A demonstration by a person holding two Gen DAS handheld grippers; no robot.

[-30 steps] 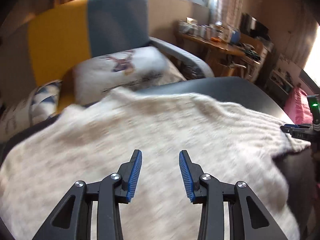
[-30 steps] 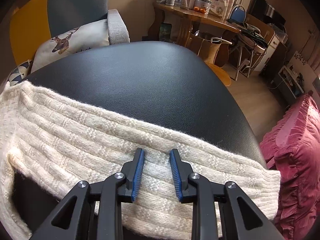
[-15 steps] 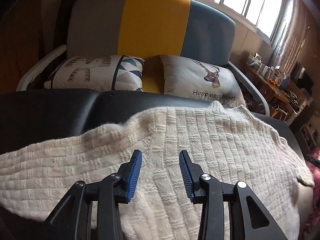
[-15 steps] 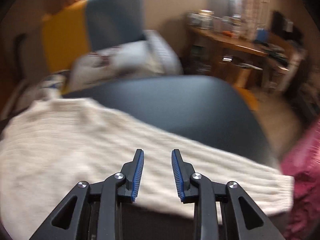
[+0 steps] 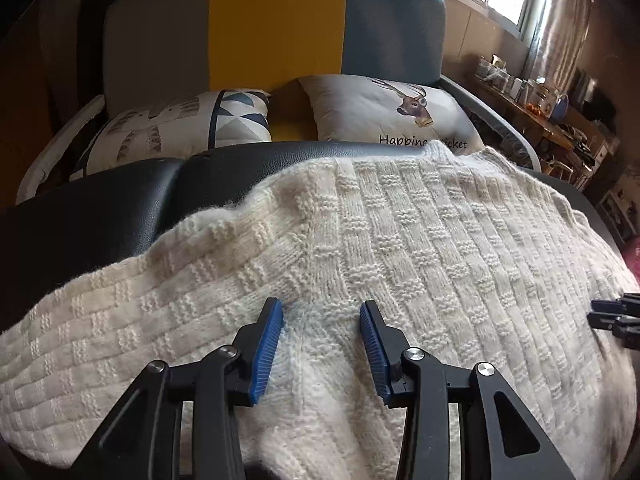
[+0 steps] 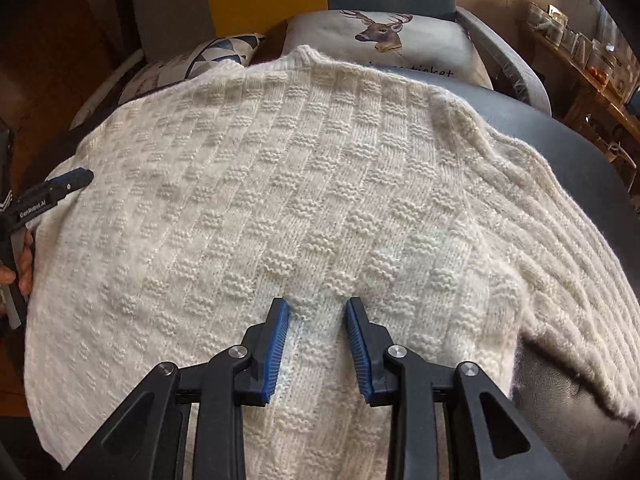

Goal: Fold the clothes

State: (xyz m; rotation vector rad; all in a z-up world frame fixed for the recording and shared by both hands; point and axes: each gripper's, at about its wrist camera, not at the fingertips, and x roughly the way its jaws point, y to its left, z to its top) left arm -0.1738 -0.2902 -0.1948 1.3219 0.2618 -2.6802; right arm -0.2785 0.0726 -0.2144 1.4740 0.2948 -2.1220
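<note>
A cream knit sweater (image 5: 400,240) lies spread flat on a black leather surface (image 5: 100,208), its collar toward the sofa. My left gripper (image 5: 321,316) hovers open low over the sweater's near left part, where the left sleeve (image 5: 100,340) runs off to the left. My right gripper (image 6: 317,312) is open just above the sweater's body (image 6: 280,180), with knit showing between its fingers; the right sleeve (image 6: 560,264) trails to the right. Each gripper appears at the edge of the other's view: the right gripper (image 5: 612,320) and the left gripper (image 6: 60,188), held by a hand (image 6: 24,256).
Behind the black surface stands a sofa (image 5: 280,32) with grey, yellow and teal back panels. It carries a deer cushion (image 5: 392,108) and a triangle-pattern cushion (image 5: 180,124). A wooden side table (image 5: 532,108) with jars is at the far right.
Both views have swung left toward the sofa. My right gripper left the sleeve and now sits over the sweater's body. My left gripper came lower over the knit. Both stayed open.
</note>
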